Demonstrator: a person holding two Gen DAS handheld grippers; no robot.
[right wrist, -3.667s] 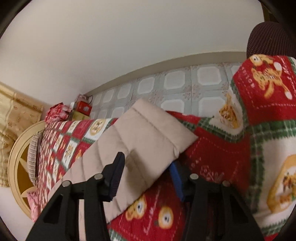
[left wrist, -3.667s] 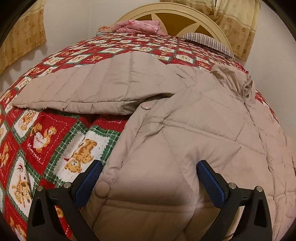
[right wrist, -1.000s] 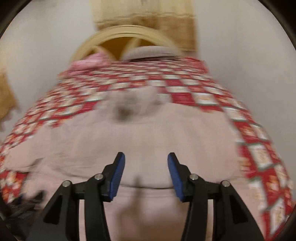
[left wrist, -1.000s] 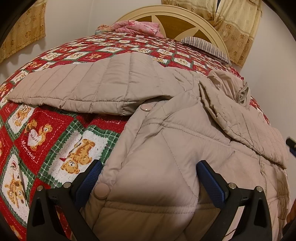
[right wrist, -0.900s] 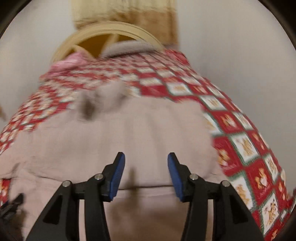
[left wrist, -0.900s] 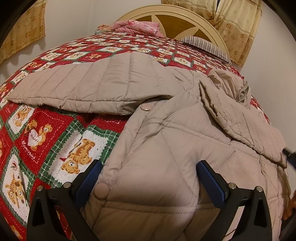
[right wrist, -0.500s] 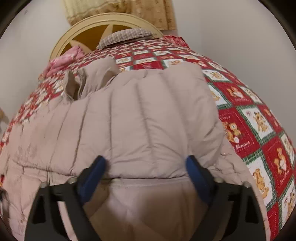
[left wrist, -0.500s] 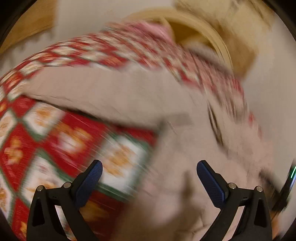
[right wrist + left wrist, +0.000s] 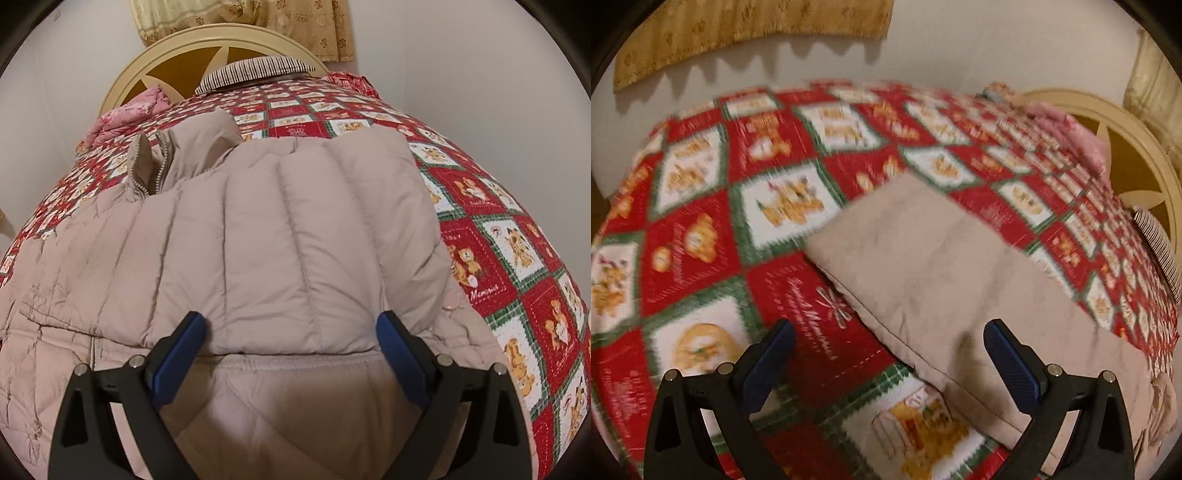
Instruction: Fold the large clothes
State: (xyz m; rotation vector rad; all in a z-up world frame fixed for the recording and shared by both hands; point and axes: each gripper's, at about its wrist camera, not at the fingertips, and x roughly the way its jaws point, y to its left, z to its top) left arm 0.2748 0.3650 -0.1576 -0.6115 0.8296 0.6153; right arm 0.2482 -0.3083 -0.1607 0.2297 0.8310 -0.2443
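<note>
We judge the folding to be about at its first third. In the right wrist view the beige padded jacket (image 9: pixel 280 229) lies flat on the bed, and one sleeve (image 9: pixel 295 258) is already laid across the body of it, with its cuff edge just in front of the right gripper (image 9: pixel 290 349). This gripper stands wide open over the folded sleeve and holds nothing; its blue pads (image 9: pixel 179 354) are apart from the cloth on both sides. The collar (image 9: pixel 155 166) with its zipper stands a little up, toward the headboard.

The other sleeve (image 9: pixel 923 266) is not yet folded, as far as we can see. In the left wrist view it lies stretched out on the bedspread, away from the body of the jacket. The left gripper (image 9: pixel 886 360) is also wide open and empty, above the lower edge of this sleeve (the picture is blurred, so we cannot tell if a pad touches the cloth). What is left, in our judgement, is to bring this sleeve over the body and then to fold the jacket itself in half or in thirds.

The surface is a bed with a red, green and white bedspread (image 9: pixel 491 266) printed with small bears. At its head we see a cream round headboard (image 9: pixel 207 48), a striped pillow (image 9: pixel 255 70) and a pink folded cloth (image 9: pixel 125 114). The walls are plain and pale, with yellow patterned curtains (image 9: pixel 746 22) hanging above.
</note>
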